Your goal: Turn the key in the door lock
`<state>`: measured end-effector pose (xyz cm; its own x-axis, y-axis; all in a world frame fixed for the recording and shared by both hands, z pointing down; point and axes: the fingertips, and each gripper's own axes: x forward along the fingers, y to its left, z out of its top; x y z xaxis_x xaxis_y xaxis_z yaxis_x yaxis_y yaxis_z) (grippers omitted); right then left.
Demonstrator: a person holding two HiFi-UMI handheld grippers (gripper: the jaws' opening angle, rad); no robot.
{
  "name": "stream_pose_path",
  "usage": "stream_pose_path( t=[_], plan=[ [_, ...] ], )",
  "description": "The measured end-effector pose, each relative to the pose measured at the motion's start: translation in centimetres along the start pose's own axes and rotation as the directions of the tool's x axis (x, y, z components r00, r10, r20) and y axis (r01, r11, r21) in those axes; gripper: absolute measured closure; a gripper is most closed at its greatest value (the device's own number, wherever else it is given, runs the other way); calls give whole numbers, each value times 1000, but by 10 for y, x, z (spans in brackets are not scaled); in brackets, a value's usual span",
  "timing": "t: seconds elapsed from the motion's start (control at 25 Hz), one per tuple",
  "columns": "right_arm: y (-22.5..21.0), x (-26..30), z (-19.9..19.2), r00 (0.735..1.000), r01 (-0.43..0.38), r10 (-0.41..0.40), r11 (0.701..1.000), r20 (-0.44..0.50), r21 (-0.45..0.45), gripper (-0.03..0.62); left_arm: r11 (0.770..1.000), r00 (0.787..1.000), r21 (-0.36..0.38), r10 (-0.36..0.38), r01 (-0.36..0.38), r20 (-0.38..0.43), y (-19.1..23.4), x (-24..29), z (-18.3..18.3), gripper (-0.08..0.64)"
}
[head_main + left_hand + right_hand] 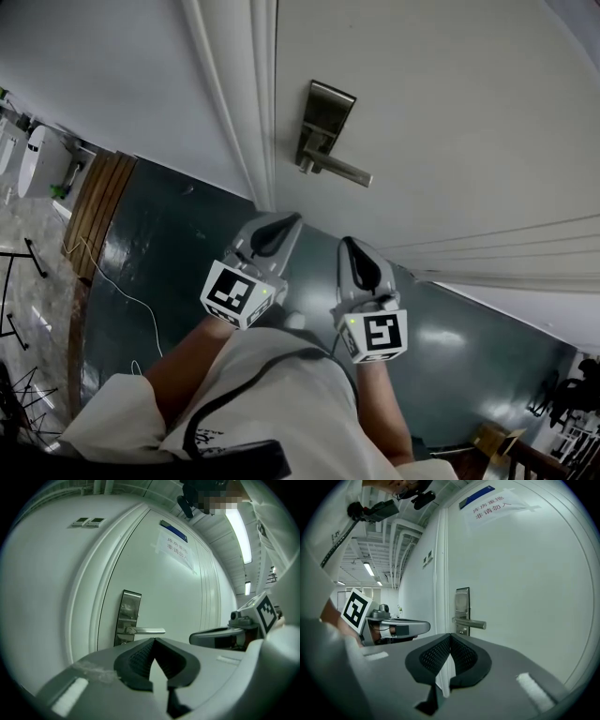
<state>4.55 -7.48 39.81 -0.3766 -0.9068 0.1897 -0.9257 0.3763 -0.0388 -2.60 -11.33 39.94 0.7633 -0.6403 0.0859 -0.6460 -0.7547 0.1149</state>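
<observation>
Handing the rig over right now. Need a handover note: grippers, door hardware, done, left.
Left gripper: shut, empty, short of the door.
Right gripper: shut, empty, beside the left one.
Lock plate with lever handle ahead of both, untouched; door looks closed.
No key can be made out in the lock or in either gripper.
Done: nothing on the lock.
Left: find the key, grip it, turn it.

Open space fronts the door (441, 103), where only the lever handle (337, 170) juts outward.
</observation>
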Motion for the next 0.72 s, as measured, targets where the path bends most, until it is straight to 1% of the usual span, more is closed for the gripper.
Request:
stream_pose_path(
  t=[0.2, 0.36, 0.48, 0.72],
  plan=[
    [-1, 7, 1, 999, 36, -36, 999, -3, 7, 584, 1000, 1000, 20, -13, 14, -11, 15, 1, -1, 552],
    [-4, 13, -1, 998, 61, -60, 998, -5, 12, 584, 1000, 1000, 5, -24, 24, -8, 24, 4, 0, 554],
    [-6, 17, -2, 998, 65, -65, 998, -7, 16, 584, 1000, 1000, 10, -29, 29, -12, 29, 9, -1, 554],
    [-12, 24, -1, 999, 50, -50, 999, -10, 13, 584, 998, 999, 56, 18, -16, -43, 39, 16, -12, 554]
  ],
)
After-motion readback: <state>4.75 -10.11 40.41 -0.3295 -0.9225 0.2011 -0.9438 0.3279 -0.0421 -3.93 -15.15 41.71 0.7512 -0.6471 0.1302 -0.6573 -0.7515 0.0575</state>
